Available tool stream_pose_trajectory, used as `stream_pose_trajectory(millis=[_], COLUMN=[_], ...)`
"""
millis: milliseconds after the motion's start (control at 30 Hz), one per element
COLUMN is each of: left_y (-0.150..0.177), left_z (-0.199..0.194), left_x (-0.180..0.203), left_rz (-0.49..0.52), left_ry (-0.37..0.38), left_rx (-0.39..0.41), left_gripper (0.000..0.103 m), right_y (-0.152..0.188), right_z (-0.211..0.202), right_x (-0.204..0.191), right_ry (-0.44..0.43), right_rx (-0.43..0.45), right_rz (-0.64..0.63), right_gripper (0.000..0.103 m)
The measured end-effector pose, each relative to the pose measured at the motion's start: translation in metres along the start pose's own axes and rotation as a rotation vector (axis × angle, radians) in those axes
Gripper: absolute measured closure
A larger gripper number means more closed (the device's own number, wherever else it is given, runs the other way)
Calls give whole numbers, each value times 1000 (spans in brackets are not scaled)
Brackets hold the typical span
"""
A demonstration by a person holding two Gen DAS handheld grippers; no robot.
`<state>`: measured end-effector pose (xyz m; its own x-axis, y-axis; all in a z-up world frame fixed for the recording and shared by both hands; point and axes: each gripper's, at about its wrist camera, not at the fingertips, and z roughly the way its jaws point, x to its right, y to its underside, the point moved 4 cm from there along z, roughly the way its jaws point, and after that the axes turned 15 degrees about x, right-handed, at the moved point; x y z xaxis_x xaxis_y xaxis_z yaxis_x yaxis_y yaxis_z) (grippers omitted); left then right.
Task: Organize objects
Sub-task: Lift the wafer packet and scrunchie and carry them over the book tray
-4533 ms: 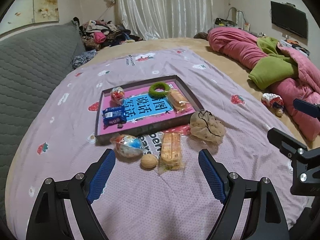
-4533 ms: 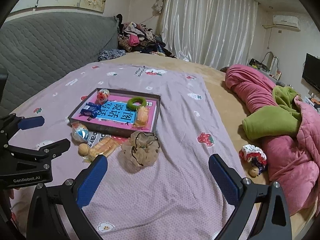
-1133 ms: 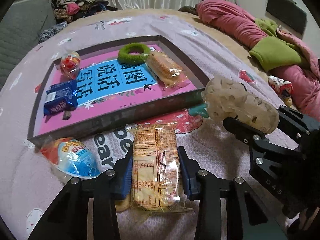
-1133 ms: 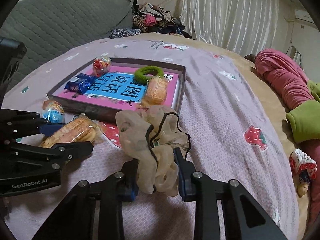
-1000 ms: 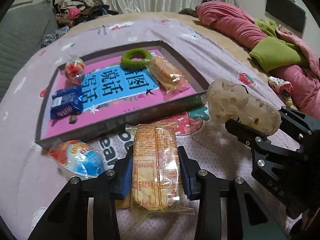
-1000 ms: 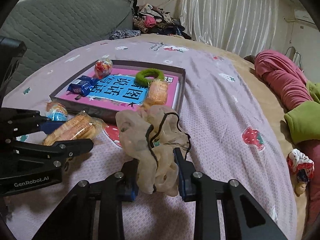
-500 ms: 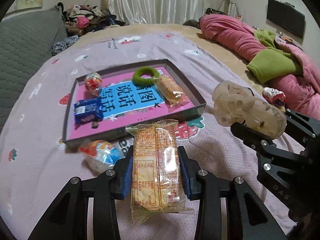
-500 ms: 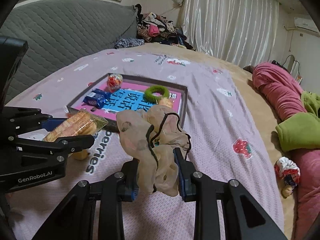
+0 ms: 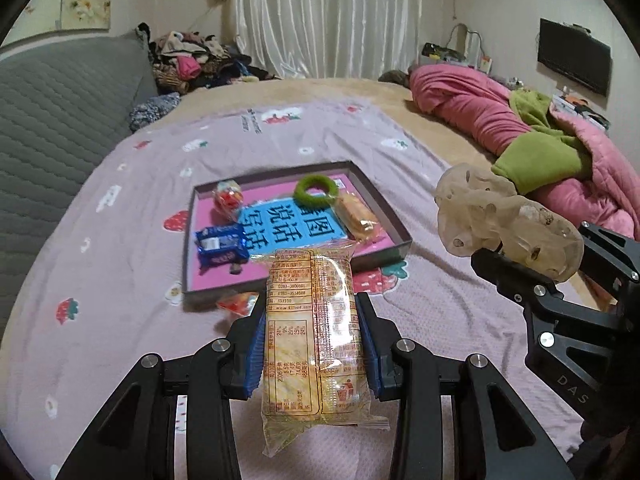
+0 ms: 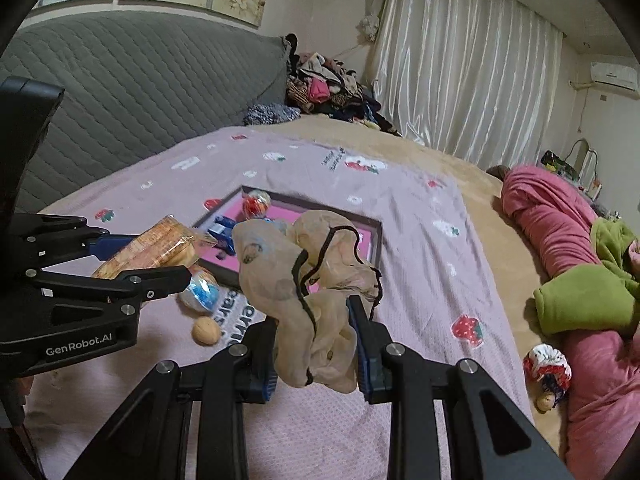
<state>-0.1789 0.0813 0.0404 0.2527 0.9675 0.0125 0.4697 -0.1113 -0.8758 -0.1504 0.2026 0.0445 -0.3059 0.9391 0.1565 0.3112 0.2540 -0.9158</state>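
Observation:
My left gripper (image 9: 314, 344) is shut on a clear-wrapped pack of yellow biscuits (image 9: 312, 320), held in the air above the bed. My right gripper (image 10: 314, 350) is shut on a beige scrunchie with a black cord (image 10: 304, 276), also lifted. The scrunchie (image 9: 504, 222) shows at the right of the left wrist view, and the biscuit pack (image 10: 160, 246) at the left of the right wrist view. Ahead lies a grey-rimmed tray (image 9: 394, 222) with a pink and blue card, holding a green ring (image 9: 317, 189), a blue packet (image 9: 220, 245), a round candy (image 9: 227, 199) and a small biscuit pack (image 9: 356, 216).
A blue-wrapped egg toy (image 10: 200, 290) and a walnut (image 10: 206, 330) lie on the lilac strawberry-print sheet (image 9: 120, 240) in front of the tray. Pink and green bedding (image 9: 532, 148) is heaped at the right, with a small doll (image 10: 546, 372) beside it. A grey headboard (image 10: 132, 88) stands at the left.
Both grippers have risen and drawn back from the tray, carrying the biscuit pack and the scrunchie. The tray looks smaller and farther, and more of the room shows.

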Motion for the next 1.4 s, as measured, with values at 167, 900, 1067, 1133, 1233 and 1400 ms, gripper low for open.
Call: stream_pose_trajectory(millis=[167, 900, 1067, 1133, 1233, 1400], left_y=[-12, -61, -72, -75, -78, -75], left_z=[-20, -32, -10, 1, 18, 53], left_x=[-9, -53, -71, -78, -87, -94], left_rz=[-5, 5, 5, 4, -13, -14], left_ry=[-18, -91, -108, -114, -114, -108], left_rx=[24, 94, 92, 92, 88, 70], left_gripper=[62, 62, 62, 62, 62, 62], right_y=[-17, -83, -95, -99, -101, -97], right_z=[-13, -7, 16, 26, 41, 67], right_x=[-8, -9, -5, -4, -3, -1], right_ry=[-2, 21, 22, 24, 16, 4], right_rx=[26, 104, 110, 112, 119, 116], right_rz=[-7, -16, -17, -15, -4, 17], right_gripper=[72, 72, 72, 72, 72, 72])
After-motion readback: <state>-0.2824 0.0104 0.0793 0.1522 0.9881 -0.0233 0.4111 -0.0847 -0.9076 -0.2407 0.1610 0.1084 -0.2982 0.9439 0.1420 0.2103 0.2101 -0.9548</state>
